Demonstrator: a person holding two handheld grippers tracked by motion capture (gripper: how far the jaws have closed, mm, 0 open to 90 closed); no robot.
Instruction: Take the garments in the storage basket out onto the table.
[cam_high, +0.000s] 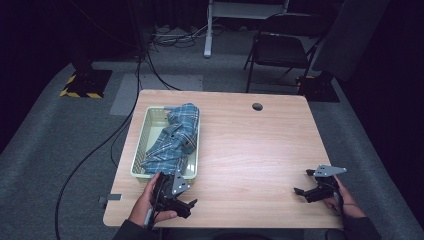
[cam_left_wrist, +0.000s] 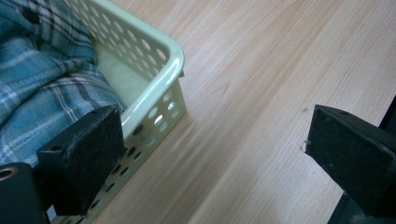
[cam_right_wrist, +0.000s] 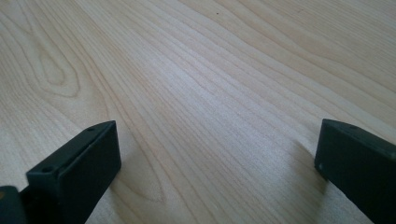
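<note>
A pale green perforated basket (cam_high: 141, 142) stands on the left side of the wooden table (cam_high: 250, 150). A blue plaid shirt (cam_high: 175, 137) lies crumpled in it and hangs over its far right rim. My left gripper (cam_high: 180, 192) is open, just in front of the basket's near right corner. In the left gripper view, that gripper (cam_left_wrist: 210, 135) has the basket's corner (cam_left_wrist: 163, 70) and the shirt (cam_left_wrist: 42, 88) beyond its left jaw, with bare wood between the jaws. My right gripper (cam_high: 304, 182) is open near the table's front right, and it (cam_right_wrist: 215, 140) is low over bare wood.
A round cable hole (cam_high: 257, 106) sits near the table's far edge. Beyond the table stand a folding chair (cam_high: 280, 50) and a white frame (cam_high: 240, 15), with cables (cam_high: 125, 120) across the grey floor at left.
</note>
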